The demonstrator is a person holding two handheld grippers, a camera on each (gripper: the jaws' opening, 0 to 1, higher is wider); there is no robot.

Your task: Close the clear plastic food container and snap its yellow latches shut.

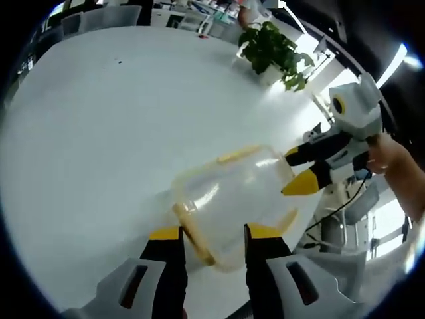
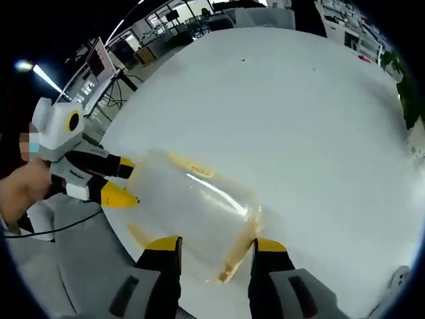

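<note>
Clear container (image 1: 232, 199) on white table (image 1: 99, 146), a tool at each end.
Left tool (image 1: 212, 234) and right tool (image 2: 216, 244): jaws apart, straddling yellow latches (image 1: 192, 236).

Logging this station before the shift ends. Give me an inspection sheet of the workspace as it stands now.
Surface: white table, bare around the job.
Job's things: clear container near the table edge, lid on it; yellow latches visible on its sides. Whether any is snapped, cannot tell.
Clutter: potted plant at the far edge.
Grippers: left gripper has its jaws open either side of a latch; right gripper likewise, jaws open astride the latch at the opposite end.
Cables: black cable below the left gripper, hanging off the table.
Surroundings: office with desks and monitors behind.
</note>
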